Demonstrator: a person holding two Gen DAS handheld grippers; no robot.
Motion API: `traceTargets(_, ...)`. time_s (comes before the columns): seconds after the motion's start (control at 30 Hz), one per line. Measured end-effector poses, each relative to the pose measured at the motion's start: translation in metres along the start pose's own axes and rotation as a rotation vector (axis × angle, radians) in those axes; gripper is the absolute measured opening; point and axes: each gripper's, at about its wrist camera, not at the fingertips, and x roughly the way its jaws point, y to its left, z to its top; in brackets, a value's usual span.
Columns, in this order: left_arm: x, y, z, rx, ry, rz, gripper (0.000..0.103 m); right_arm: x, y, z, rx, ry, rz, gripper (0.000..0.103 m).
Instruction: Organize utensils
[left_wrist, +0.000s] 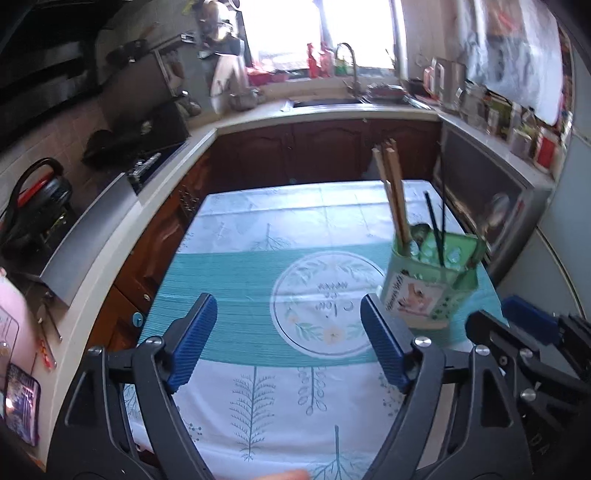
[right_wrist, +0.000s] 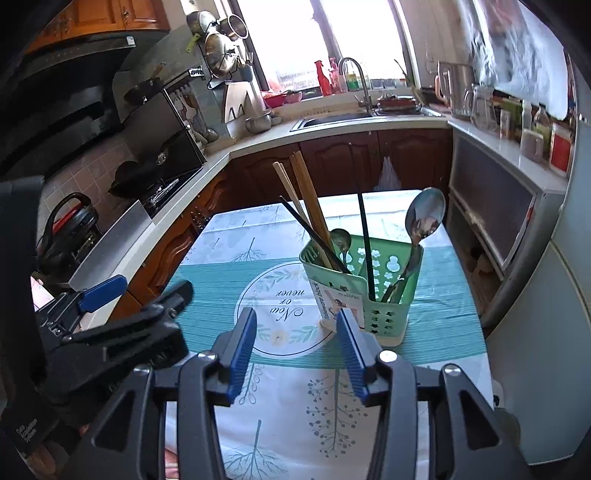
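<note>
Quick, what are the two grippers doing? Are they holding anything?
Left gripper: open, holding nothing.
Right gripper: open, holding nothing.

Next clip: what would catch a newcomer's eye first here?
The green utensil holder standing on the teal band of the tablecloth, bristling with wooden chopsticks, black chopsticks and a large metal spoon. In front of it, the right gripper and left gripper are both open and empty.
</note>
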Motion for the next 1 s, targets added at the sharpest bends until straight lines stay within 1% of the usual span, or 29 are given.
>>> traceTargets(0.1, -0.002, -0.003, -0.001, 0.011, 0.008, 0.009, 0.079, -0.002, 0.003, -0.001, -0.008, -0.007, -0.007, 0.046)
traceTargets(0.23, -0.004, -0.002, -0.002, 0.000, 0.004, -0.013, 0.079, -0.004, 0.001, -0.002, 0.009, -0.011, -0.004, 0.046)
traceTargets(0.4, -0.008, 0.000, -0.007, 0.004, 0.000, -0.017, 0.079, -0.006, 0.000, -0.004, 0.029, -0.012, -0.008, 0.046)
traceTargets(0.67, -0.006, 0.006, -0.012, -0.006, 0.028, -0.044, 0.079, -0.008, 0.005, -0.008, 0.034, -0.012, -0.018, 0.046)
traceTargets(0.93, -0.007, 0.010, -0.015, -0.012, 0.035, -0.044, 0.079, -0.010, 0.011, -0.009, 0.023, -0.019, -0.025, 0.046)
traceTargets(1.0, -0.005, 0.012, -0.015, -0.017, 0.059, -0.053, 0.079, -0.010, 0.012, -0.009, 0.017, -0.021, -0.029, 0.046)
